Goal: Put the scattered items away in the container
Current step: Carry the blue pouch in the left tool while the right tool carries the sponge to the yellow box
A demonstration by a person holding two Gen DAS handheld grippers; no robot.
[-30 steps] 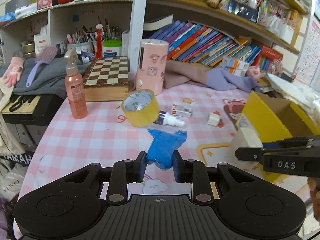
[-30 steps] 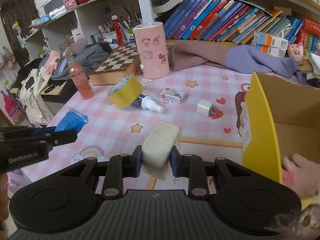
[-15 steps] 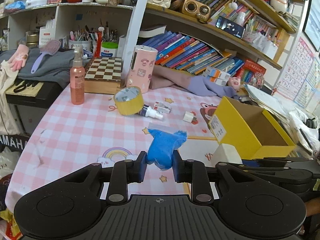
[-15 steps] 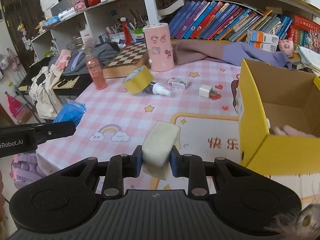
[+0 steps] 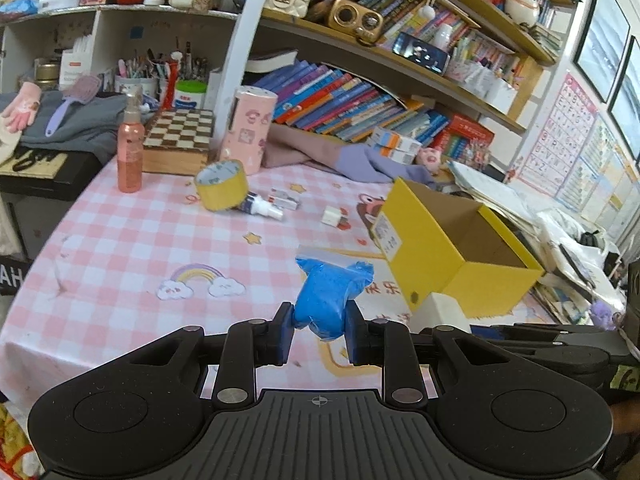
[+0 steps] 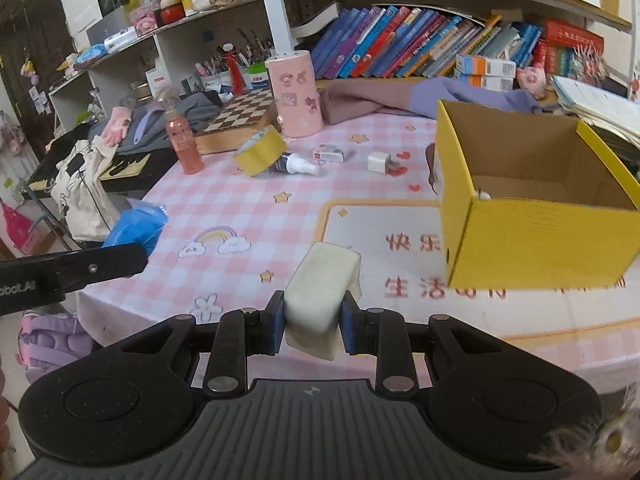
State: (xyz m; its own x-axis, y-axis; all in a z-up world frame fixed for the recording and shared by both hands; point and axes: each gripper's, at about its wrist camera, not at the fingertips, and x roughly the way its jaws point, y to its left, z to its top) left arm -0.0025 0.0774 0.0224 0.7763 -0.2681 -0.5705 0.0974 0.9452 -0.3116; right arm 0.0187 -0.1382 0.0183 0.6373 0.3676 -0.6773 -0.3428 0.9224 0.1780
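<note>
My left gripper [image 5: 318,330] is shut on a blue bag [image 5: 329,294] and holds it above the pink checked table, left of the open yellow box [image 5: 452,248]. My right gripper [image 6: 311,322] is shut on a cream sponge block [image 6: 320,284], held above the table's front edge, left of the yellow box [image 6: 532,232]. The blue bag also shows in the right wrist view [image 6: 138,226]. On the table lie a yellow tape roll [image 5: 221,185], a small spray bottle [image 5: 262,208], a small carton [image 5: 285,199] and a white charger [image 5: 332,216].
A pink spray bottle [image 5: 130,148], a chessboard box [image 5: 178,142] and a pink cylinder [image 5: 248,130] stand at the back left. Purple cloth [image 5: 340,156] and shelves of books lie behind. Stacked papers [image 5: 520,200] sit beyond the box.
Both grippers have pulled back and risen from the table with their items; the table and box now look farther away and the box is seen more from above.
</note>
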